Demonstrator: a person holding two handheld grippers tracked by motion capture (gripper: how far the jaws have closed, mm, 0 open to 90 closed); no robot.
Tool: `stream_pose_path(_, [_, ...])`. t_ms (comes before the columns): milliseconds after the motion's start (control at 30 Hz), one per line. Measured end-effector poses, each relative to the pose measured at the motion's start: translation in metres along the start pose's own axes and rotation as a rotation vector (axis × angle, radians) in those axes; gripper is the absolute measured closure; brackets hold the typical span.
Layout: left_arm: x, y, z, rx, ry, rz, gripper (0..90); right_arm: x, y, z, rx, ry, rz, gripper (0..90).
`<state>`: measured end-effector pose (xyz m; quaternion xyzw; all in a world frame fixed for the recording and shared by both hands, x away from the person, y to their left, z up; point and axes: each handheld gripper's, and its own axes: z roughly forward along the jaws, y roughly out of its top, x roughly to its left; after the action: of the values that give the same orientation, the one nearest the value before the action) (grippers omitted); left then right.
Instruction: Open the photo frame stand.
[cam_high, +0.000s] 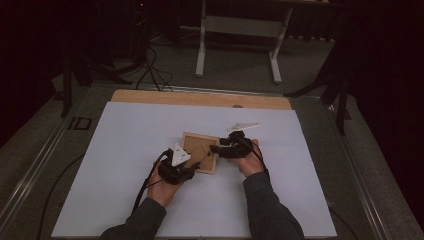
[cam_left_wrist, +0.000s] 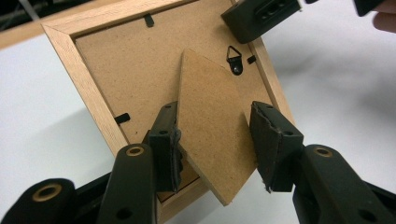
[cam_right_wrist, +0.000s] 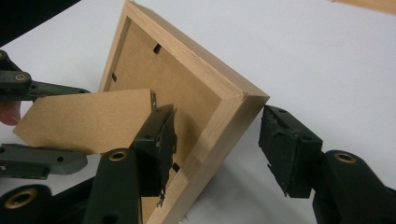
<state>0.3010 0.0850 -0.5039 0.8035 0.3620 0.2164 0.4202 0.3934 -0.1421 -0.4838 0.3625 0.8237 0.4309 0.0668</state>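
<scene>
— On the white bench (cam_high: 125, 150), near its middle, what lies between the two hands?

— Face down there is a small wooden picture frame (cam_high: 200, 151), its fibreboard back up, and the fold-out stand (cam_left_wrist: 210, 135) is swung up off that back.

— What is the left gripper (cam_high: 192, 170) doing?

— It comes at the frame's near corner. Its fingers (cam_left_wrist: 166, 144) sit partly apart on either side of the stand. The one on the left of the left gripper view lies against the stand's edge; the other is just beside the opposite edge, and I cannot tell whether it presses. So I cannot call it a firm hold.

— And the right gripper (cam_high: 214, 148)?

— It is at the frame's far corner. Its fingers (cam_right_wrist: 156, 144) stand wide: one rests over the backing, inside the rim, the other hangs clear of the frame's outer corner (cam_right_wrist: 252, 99) with a gap showing. It holds nothing.
</scene>
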Motion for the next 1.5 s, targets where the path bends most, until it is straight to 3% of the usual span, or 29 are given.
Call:
stream_pose_path(167, [-0.001, -0.002, -0.002, -0.005, 0.0, 0.033, 56.3, -0.002, 0.001, 0.002, 0.002, 0.044, 0.014, 47.3])
stream_pose_path(333, [0.005, -0.004, -0.002, 0.011, -0.033, 0.004, 56.5, 0.0, 0.001, 0.0, -0.004, 0.046, 0.003, 49.8])
stream_pose_path(433, [0.009, -0.004, -0.004, 0.026, -0.075, -0.009, 56.7, 0.001, 0.0, -0.002, -0.01, 0.05, -0.007, 50.8])
stream_pose_path(533, [0.018, -0.004, -0.005, 0.033, -0.175, -0.106, 57.0, 0.003, 0.001, -0.004, -0.023, 0.052, -0.016, 52.5])
stream_pose_path(600, [0.019, -0.004, -0.005, 0.034, -0.188, -0.119, 57.1, 0.005, 0.001, -0.005, -0.032, 0.055, -0.026, 53.4])
stream_pose_path(633, [0.024, -0.002, -0.005, 0.049, -0.241, -0.171, 58.2, 0.008, 0.002, -0.006, -0.037, 0.052, -0.043, 53.9])
stream_pose_path(733, [0.027, -0.001, -0.004, 0.073, -0.26, -0.199, 63.6, 0.012, 0.003, -0.008, -0.035, 0.04, -0.071, 54.2])
stream_pose_path(1000, [0.031, -0.002, -0.003, 0.097, -0.28, -0.2, 72.1, 0.018, 0.002, -0.012, -0.043, 0.037, -0.103, 55.2])
stream_pose_path(1267, [0.029, -0.001, 0.001, 0.1, -0.22, -0.181, 73.2, 0.021, 0.004, -0.016, -0.068, 0.028, -0.12, 57.4])
stream_pose_path(1500, [0.031, 0.003, 0.012, 0.105, -0.184, -0.167, 72.7, 0.022, 0.006, -0.017, -0.076, -0.014, -0.142, 57.5])
